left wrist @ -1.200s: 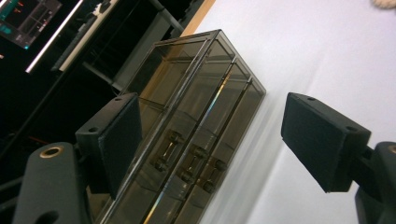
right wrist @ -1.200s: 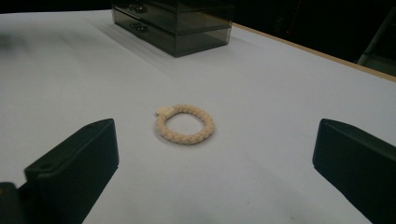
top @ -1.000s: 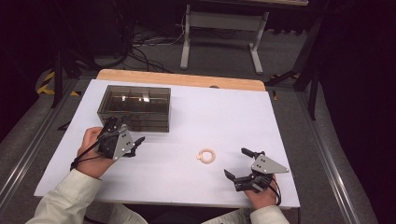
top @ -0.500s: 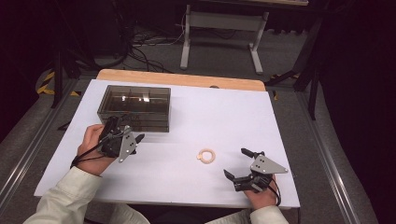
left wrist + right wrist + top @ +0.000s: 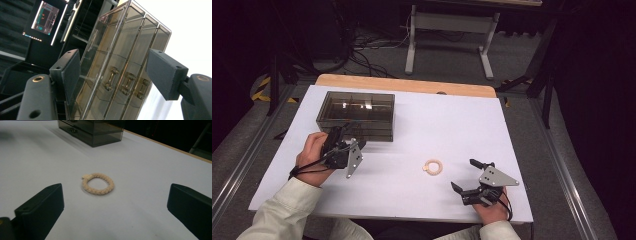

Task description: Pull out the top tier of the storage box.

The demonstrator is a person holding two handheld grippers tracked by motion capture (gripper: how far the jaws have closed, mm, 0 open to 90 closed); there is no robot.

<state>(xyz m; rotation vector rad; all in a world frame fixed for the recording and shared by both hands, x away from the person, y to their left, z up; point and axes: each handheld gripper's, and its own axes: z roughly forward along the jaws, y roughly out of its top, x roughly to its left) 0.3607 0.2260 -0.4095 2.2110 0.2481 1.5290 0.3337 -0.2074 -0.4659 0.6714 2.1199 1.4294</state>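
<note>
High view: one smoked transparent plastic drawer box point(image 5: 355, 115) at ten o'clock on white counter point(image 5: 452, 125), left claw point(image 5: 346, 143) at its front, jaws just closing, nothing pinched. One cream braided rope ring point(image 5: 433, 166) at centre; right claw point(image 5: 464, 176) spread at five o'clock.

Left gripper view: three brass drawer handles point(image 5: 127, 83) between spread pads; likely next, closing on one.

Right gripper view: ring point(image 5: 98, 183) ahead, untouched.

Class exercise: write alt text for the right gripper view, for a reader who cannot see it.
A cream braided ring lies flat on a white table, ahead of the right tool, whose two black jaws stand wide open with nothing between them. A smoky clear drawer box sits at the far edge.
</note>
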